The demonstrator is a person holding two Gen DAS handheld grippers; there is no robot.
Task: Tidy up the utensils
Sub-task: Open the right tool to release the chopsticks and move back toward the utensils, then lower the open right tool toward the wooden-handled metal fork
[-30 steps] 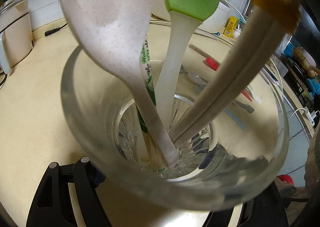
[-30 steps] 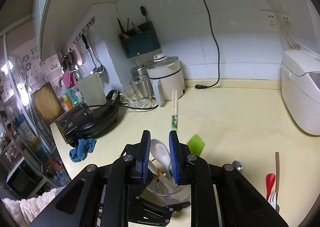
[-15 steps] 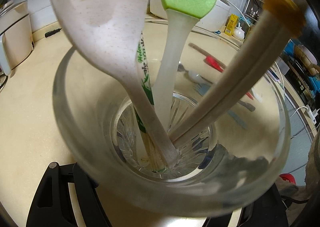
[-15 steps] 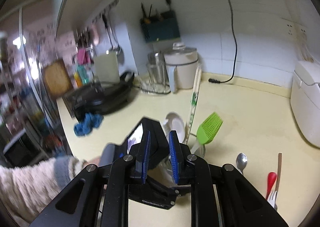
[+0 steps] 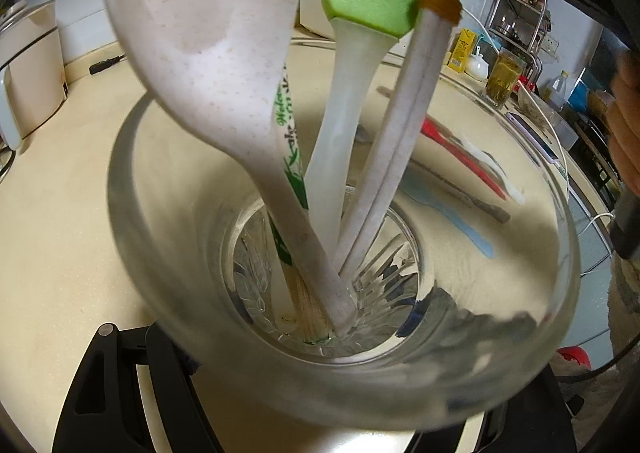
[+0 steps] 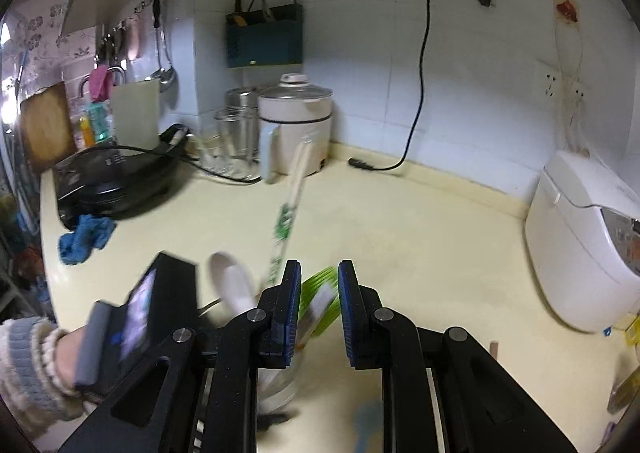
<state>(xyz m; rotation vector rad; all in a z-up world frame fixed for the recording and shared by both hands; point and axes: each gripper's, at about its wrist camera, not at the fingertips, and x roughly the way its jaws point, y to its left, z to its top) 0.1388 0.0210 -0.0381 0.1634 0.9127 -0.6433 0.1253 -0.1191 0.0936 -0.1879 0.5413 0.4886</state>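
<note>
Left gripper (image 5: 320, 393) clamps the glass cup (image 5: 168, 293), jaws set against its wall; cup stands on the cream counter (image 5: 60, 233). Inside the cup, counted: one speckled white spoon (image 5: 208, 53), one green silicone brush (image 5: 372, 1), one pair of chopsticks with a yellow band (image 5: 404, 133), one paper-sleeved chopstick pair with green print (image 5: 292, 157). Seen through the glass, lying on the counter: one red-handled utensil (image 5: 460, 153), one blue utensil (image 5: 460, 221). Right gripper (image 6: 319, 313) hovers above the cup with a narrow gap between its blue pads (image 6: 292, 309), nothing gripped; the brush head shows behind the gap
</note>
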